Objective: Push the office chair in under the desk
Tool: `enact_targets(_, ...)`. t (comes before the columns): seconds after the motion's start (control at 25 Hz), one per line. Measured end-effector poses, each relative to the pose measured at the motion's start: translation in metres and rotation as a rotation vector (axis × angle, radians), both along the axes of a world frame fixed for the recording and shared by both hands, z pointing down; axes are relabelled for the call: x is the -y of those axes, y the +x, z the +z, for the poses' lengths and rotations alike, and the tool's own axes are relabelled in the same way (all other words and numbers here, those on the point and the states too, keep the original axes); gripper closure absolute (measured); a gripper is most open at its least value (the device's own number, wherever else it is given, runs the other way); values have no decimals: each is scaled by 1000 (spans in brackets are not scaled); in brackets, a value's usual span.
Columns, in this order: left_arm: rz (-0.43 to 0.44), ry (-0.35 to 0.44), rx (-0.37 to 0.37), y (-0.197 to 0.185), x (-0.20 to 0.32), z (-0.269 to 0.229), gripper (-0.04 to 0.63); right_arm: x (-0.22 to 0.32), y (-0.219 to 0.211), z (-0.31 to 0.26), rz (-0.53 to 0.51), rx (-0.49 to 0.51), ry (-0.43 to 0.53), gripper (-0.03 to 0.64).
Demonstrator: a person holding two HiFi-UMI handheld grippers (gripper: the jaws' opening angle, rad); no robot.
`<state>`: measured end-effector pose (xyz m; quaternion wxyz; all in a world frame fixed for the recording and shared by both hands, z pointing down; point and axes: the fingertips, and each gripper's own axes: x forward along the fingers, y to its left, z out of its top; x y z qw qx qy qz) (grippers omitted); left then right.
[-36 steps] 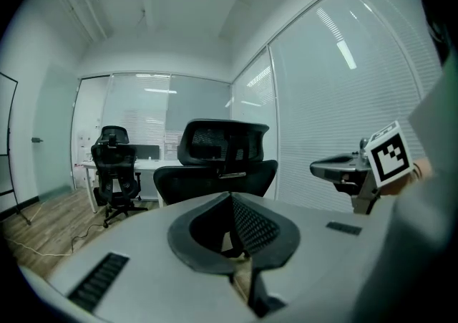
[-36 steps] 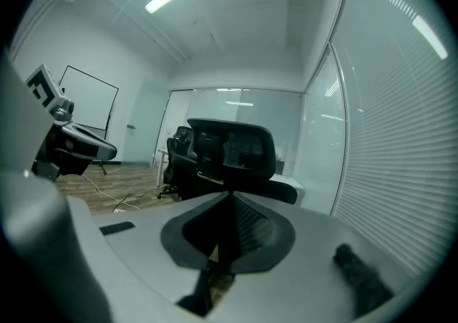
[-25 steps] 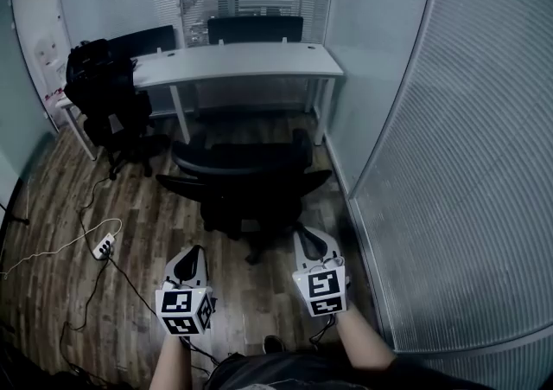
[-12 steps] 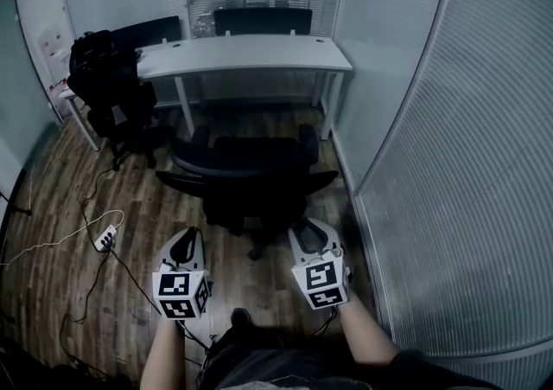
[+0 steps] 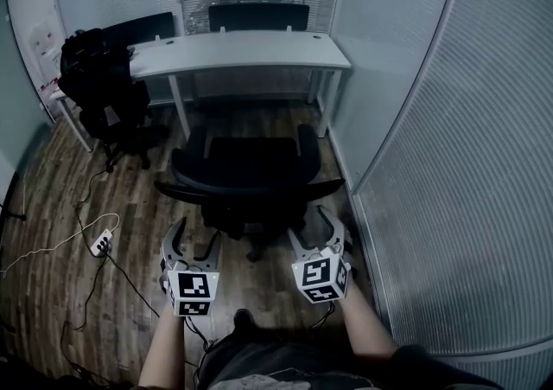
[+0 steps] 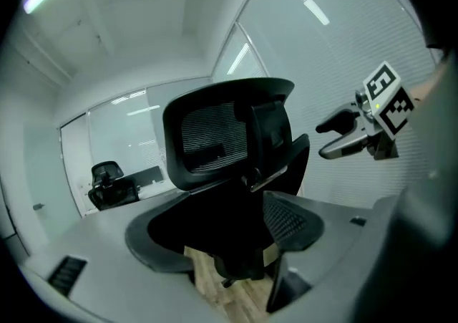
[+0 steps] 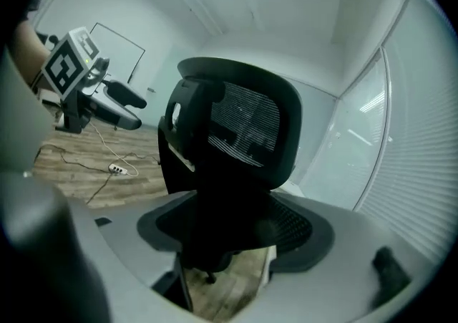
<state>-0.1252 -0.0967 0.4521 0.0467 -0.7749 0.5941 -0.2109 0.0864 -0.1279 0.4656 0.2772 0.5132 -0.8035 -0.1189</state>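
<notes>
The black office chair (image 5: 246, 170) stands on the wood floor with its mesh backrest towards me, a short way out from the white desk (image 5: 242, 49). My left gripper (image 5: 194, 237) is just behind the backrest's left side. My right gripper (image 5: 311, 226) is behind its right side. The jaws of both are opening, nothing is between them, and neither touches the chair. In the left gripper view the chair (image 6: 229, 171) fills the middle, with the right gripper (image 6: 343, 135) beyond it. The right gripper view shows the chair (image 7: 229, 150) and the left gripper (image 7: 107, 103).
A second black chair (image 5: 104, 94) loaded with dark things stands at the desk's left end. A power strip (image 5: 102, 246) and loose cables lie on the floor to the left. A glass wall with blinds (image 5: 423, 163) runs close along the right. Desk legs (image 5: 324, 107) flank the gap.
Both grippers went from shut to jaws spread wide. They stayed behind the chair, which now sits slightly nearer in the head view.
</notes>
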Motion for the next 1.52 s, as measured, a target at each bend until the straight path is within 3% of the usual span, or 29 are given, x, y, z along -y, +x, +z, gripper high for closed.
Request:
enact_targets(0.16, 53, -25, 80, 2, 18, 9, 277, 15, 1, 2, 11, -103, 38, 310)
enact_targets(0.52, 45, -9, 308, -23, 55, 12, 256, 48, 28, 1, 101, -256, 50, 310)
enact_targets(0.72, 34, -27, 408, -33, 72, 22, 256, 63, 29, 9, 96, -352, 49, 310)
enact_targets(0.96, -4, -64, 454, -50, 82, 35, 256, 74, 35, 21, 107, -423, 30, 310)
enact_targets(1.24, -5, -45, 577, -62, 107, 40, 256, 89, 37, 24, 128, -462, 38, 311)
enact_targets(1.52, 23, -32, 554, -63, 118, 36, 261, 96, 40, 22, 137, -499, 33, 312)
